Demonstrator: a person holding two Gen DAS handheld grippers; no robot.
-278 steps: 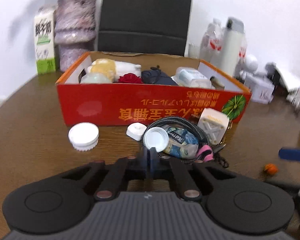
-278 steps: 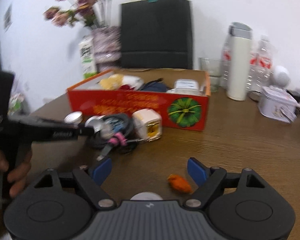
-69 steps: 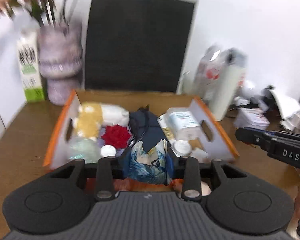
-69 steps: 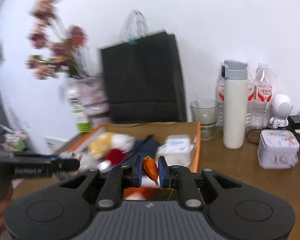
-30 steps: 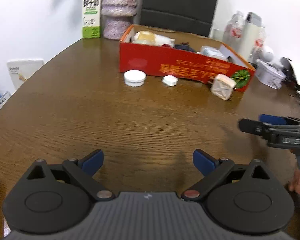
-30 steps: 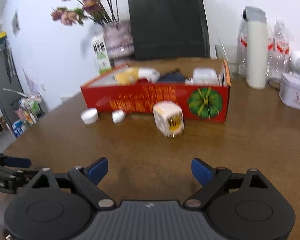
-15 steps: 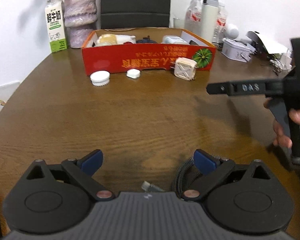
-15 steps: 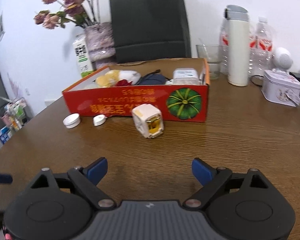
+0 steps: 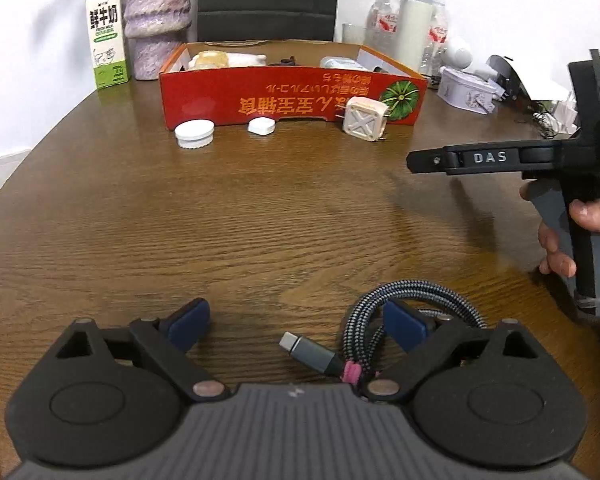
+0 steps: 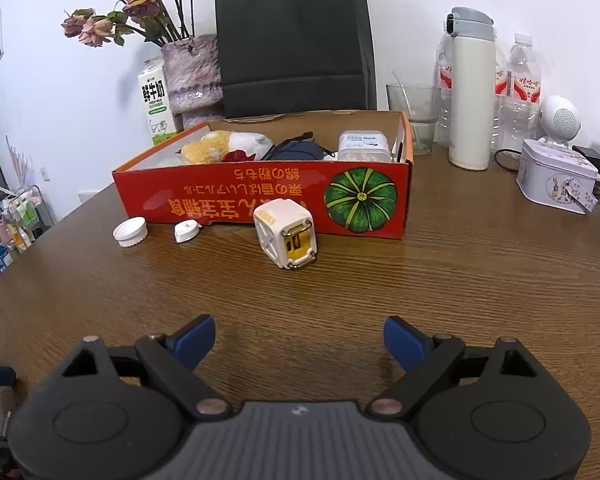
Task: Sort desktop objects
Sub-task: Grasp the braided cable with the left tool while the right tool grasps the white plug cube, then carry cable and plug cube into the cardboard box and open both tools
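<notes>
Wooden table (image 9: pixel 260 216): red box (image 10: pixel 260 196) part-filled; charger cube (image 10: pixel 286 238), two caps, braided cable (image 9: pixel 400 312) remain; both tools spread, empty.

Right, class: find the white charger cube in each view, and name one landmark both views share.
Left wrist: charger cube upper middle, right of centre, in front of the red box near its pumpkin picture.
Right wrist: charger cube near the centre, just in front of the red box, left of the pumpkin picture.
Shared landmark: the red box.
</notes>
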